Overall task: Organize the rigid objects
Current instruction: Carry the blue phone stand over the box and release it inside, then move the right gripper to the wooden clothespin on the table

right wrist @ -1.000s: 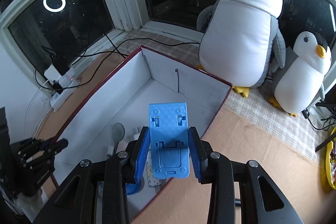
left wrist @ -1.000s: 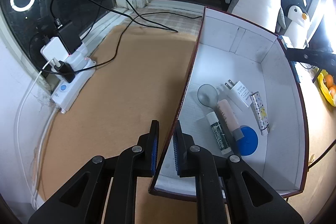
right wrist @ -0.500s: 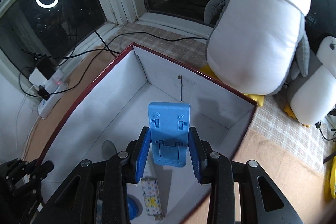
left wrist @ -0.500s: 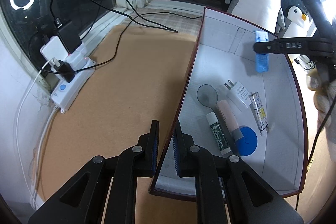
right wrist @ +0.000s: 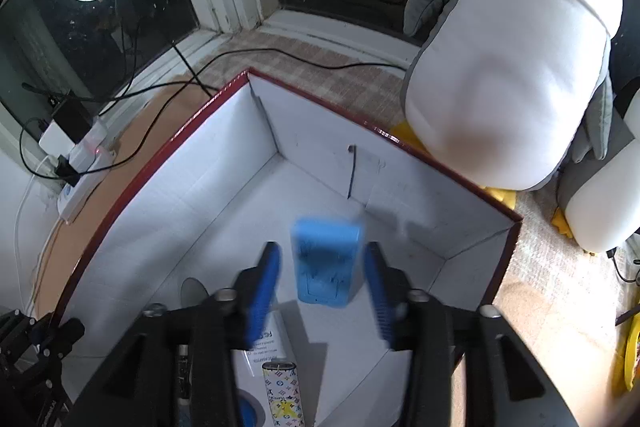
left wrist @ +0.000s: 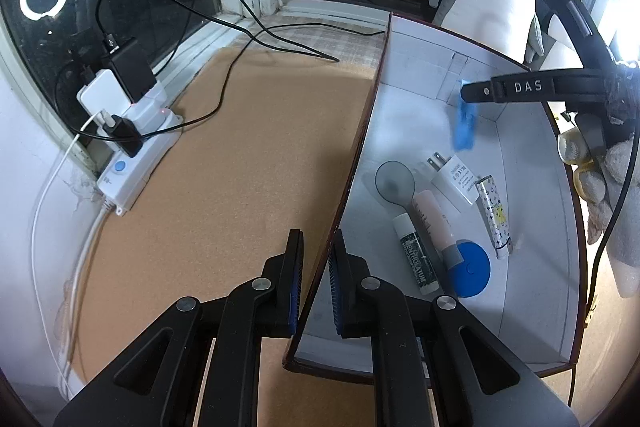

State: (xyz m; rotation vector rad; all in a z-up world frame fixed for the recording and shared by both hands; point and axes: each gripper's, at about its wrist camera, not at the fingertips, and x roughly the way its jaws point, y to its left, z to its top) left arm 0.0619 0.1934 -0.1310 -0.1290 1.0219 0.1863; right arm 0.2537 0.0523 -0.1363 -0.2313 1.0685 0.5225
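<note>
A white box with a dark red rim (left wrist: 362, 131) (right wrist: 308, 95) stands on the cork surface. My left gripper (left wrist: 317, 267) is shut on the box's left wall near its front corner. My right gripper (right wrist: 322, 279) is open above the box's far end; it also shows in the left wrist view (left wrist: 466, 95). A blue phone stand (right wrist: 326, 263) (left wrist: 464, 129) is blurred, loose between and below the open fingers, falling into the box. On the box floor lie a spoon (left wrist: 394, 181), a white charger (left wrist: 454, 179), a lip balm (left wrist: 414, 253), a pink tube (left wrist: 432, 219), a patterned lighter (left wrist: 496, 213) and a blue disc (left wrist: 470, 269).
A power strip with chargers and cables (left wrist: 128, 131) sits at the left by the window. Two plush penguins (right wrist: 516, 59) stand behind the box. A black cable (left wrist: 256, 39) crosses the cork surface (left wrist: 224, 187).
My right gripper moved over the far end of the box, opened and let go of the blue phone stand, which now drops. The left gripper has not moved.
</note>
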